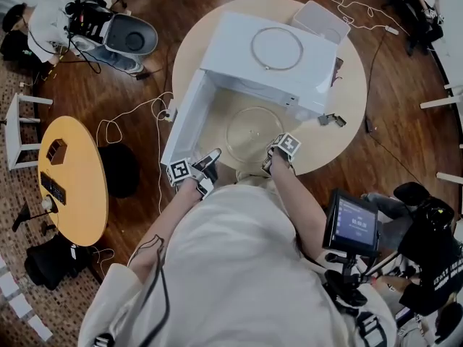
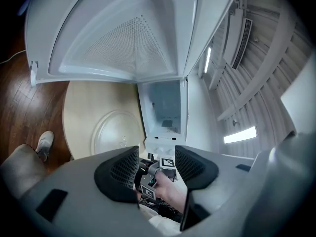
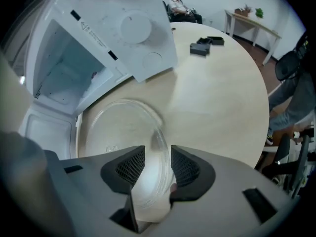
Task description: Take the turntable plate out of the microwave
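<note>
The turntable plate (image 3: 116, 127) rests on the table (image 3: 217, 98), apparently being released. The right gripper (image 3: 158, 157) straddles its rim, jaws parted, not pinching. Next, withdraw cleanly.

The left gripper (image 2: 156, 156) pointed almost level, its jaws apart with nothing between them. The right gripper (image 3: 158, 153) pointed steeply down, jaws also apart. Both forearms (image 1: 165, 228) reached toward the far side.
</note>
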`<move>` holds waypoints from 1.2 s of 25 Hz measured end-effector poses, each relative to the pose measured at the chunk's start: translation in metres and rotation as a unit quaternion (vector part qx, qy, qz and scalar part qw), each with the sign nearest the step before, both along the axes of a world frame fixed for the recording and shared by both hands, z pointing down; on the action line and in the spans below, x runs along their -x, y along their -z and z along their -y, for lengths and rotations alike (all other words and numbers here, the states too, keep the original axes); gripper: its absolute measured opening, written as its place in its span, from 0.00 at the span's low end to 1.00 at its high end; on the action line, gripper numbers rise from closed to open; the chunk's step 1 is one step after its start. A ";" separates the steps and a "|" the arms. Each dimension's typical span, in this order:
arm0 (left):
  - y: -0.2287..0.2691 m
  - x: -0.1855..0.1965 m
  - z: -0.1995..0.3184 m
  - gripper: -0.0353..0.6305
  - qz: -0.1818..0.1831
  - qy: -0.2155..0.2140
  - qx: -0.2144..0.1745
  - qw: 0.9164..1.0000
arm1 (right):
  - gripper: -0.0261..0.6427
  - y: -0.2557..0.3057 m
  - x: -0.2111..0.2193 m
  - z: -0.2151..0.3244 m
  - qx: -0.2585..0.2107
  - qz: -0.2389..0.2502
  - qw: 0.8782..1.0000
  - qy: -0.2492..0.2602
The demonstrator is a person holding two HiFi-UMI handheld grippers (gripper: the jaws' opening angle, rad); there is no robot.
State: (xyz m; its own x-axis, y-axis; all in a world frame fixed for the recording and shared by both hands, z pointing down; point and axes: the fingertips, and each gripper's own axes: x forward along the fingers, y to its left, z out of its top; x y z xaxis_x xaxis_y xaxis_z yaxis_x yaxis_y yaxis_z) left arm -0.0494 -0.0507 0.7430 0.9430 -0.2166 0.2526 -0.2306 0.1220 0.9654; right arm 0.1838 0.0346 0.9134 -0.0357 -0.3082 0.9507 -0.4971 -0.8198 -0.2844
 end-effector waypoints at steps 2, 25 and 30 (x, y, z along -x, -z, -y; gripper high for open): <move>-0.001 0.000 -0.001 0.37 0.000 0.002 0.002 1.000 | 0.25 0.002 -0.004 0.005 -0.001 -0.013 1.000 0.016; 0.041 -0.055 0.025 0.37 -0.013 -0.062 -0.116 0.991 | 0.25 0.132 -0.028 0.033 -0.152 -0.149 0.966 0.150; 0.065 -0.068 0.050 0.37 0.021 -0.102 -0.209 0.972 | 0.25 0.192 -0.033 0.066 -0.231 -0.180 0.937 0.189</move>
State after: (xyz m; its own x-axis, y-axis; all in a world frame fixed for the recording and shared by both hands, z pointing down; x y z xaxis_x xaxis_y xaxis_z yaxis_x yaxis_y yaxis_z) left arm 0.0181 -0.1006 0.6783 0.9681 -0.1177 0.2213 -0.2484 -0.3312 0.9103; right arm 0.2168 -0.0314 0.7219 0.0710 -0.7199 0.6904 -0.8594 -0.3955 -0.3241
